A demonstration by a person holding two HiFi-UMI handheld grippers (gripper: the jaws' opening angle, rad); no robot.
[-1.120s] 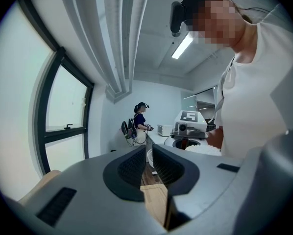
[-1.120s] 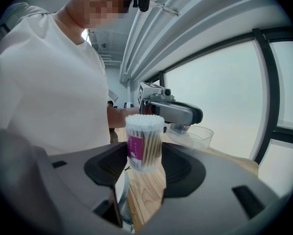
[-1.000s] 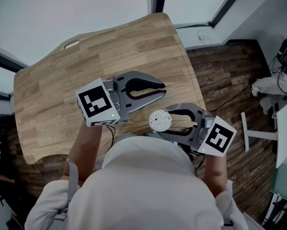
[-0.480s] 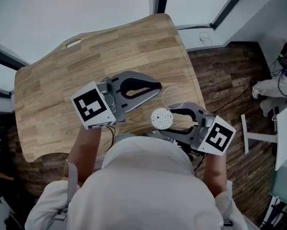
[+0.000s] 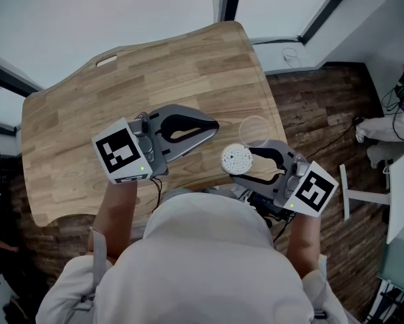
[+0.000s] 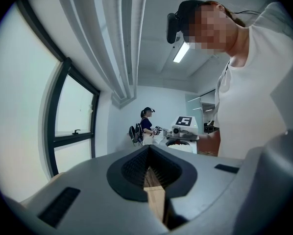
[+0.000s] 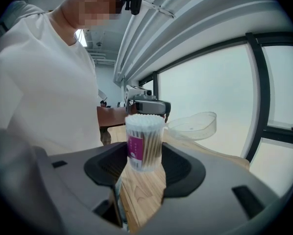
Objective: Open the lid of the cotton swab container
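Right claw (image 5: pixel 242 164): closed on the cotton swab container (image 5: pixel 236 158), gripping its sides low on the body. The container stands upright, long axis vertical, at the near right of the wooden table (image 5: pixel 87 113). Its top is uncovered and the swab tips show as a white disc.

Lid (image 7: pixel 193 125): off. It lies rim up on the table just beyond the container, towards the right edge and apart from it. No claw touches it.

Left claw (image 5: pixel 212 123): narrow, the jaws having just been closing. They now meet with nothing between them. It points about level across the table, and the lid is near, to the right of its tip.

Assessment: the opening appears complete. The lid is about as near to either claw. Only the left is free, so any further handling of the lid would fall to it, reaching rightward past the upright container.
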